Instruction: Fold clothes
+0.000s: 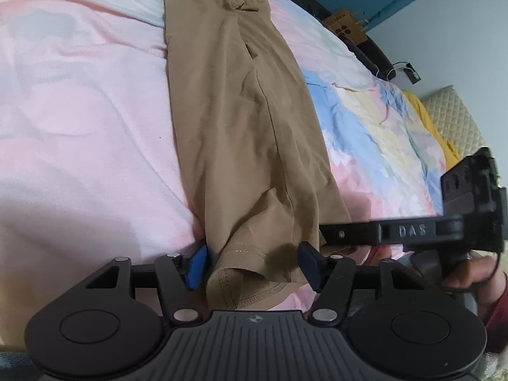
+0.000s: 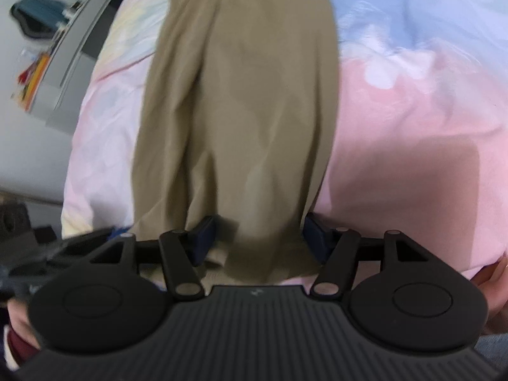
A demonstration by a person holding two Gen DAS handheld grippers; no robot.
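Tan trousers (image 1: 235, 120) lie lengthwise on the pastel bedsheet (image 1: 79, 127), folded into a long strip. In the left wrist view my left gripper (image 1: 253, 265) is open at the near hem, its blue pads either side of the cuff with slack cloth between them. From the right, one of the right gripper's fingers (image 1: 409, 230) reaches to the trousers' edge. In the blurred right wrist view the trousers (image 2: 241, 95) run away from my right gripper (image 2: 259, 238), which straddles the near end with its pads standing at the cloth's two sides, open.
The sheet (image 2: 412, 127) covers a bed whose edge curves at the left of the right wrist view, beside a grey desk (image 2: 63, 73). Dark bags (image 1: 371, 50), a cardboard piece and a yellow cloth (image 1: 425, 117) lie past the bed's far right edge. A hand in a maroon sleeve (image 1: 485, 289) holds the right gripper.
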